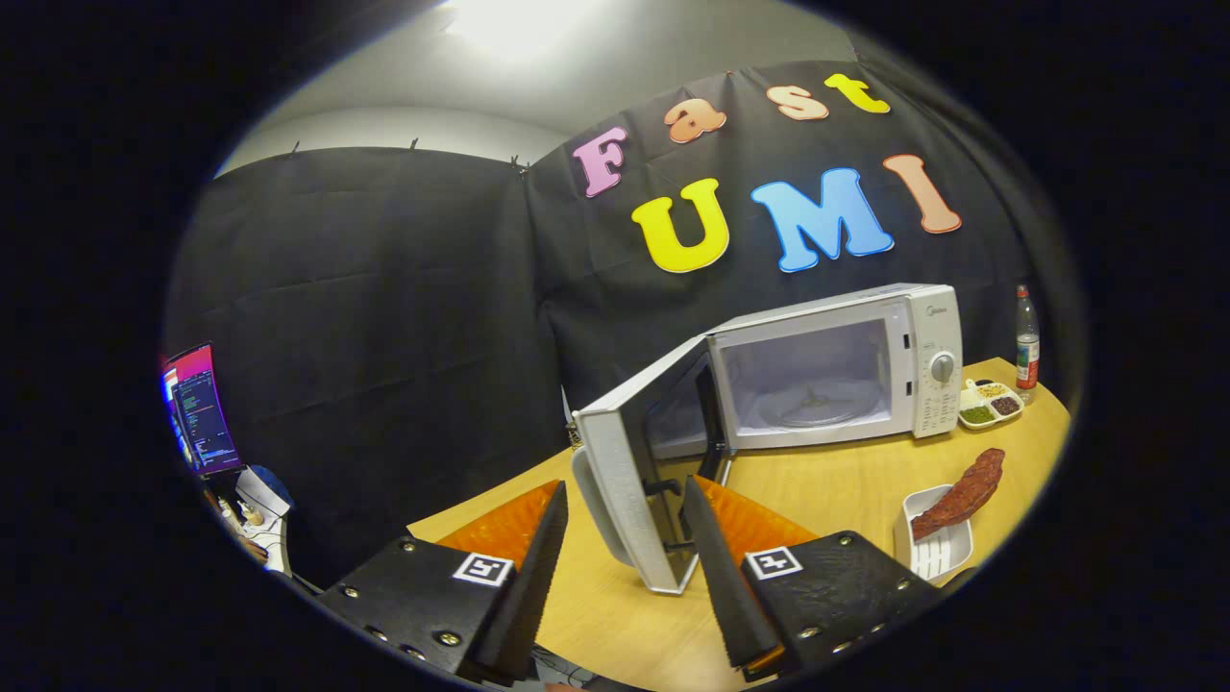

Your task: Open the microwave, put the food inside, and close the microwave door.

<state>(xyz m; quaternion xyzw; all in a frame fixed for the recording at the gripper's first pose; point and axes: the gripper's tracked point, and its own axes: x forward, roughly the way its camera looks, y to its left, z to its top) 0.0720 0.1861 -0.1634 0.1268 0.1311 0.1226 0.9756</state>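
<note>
1. The claw [623,500] is spread apart; the free edge of the microwave door [629,481] stands between its fingers, and whether either touches the door is hard to tell.
2. The microwave [846,365] sits on the desk [836,481] at one o'clock, its cavity lit and bare.
3. The food [961,492], a reddish-brown strip, rests across a white dish [937,548] at three o'clock, partly cut off.
4. Beyond stand a bottle [1027,341] and a condiment tray [990,404], small and blurred.

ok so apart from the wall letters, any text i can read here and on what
Microwave panel: brand mark and dial print, too small to read.
Bottle label: too blurred.
Gripper, open with the door edge between its fingers: square markers, no words.
</note>
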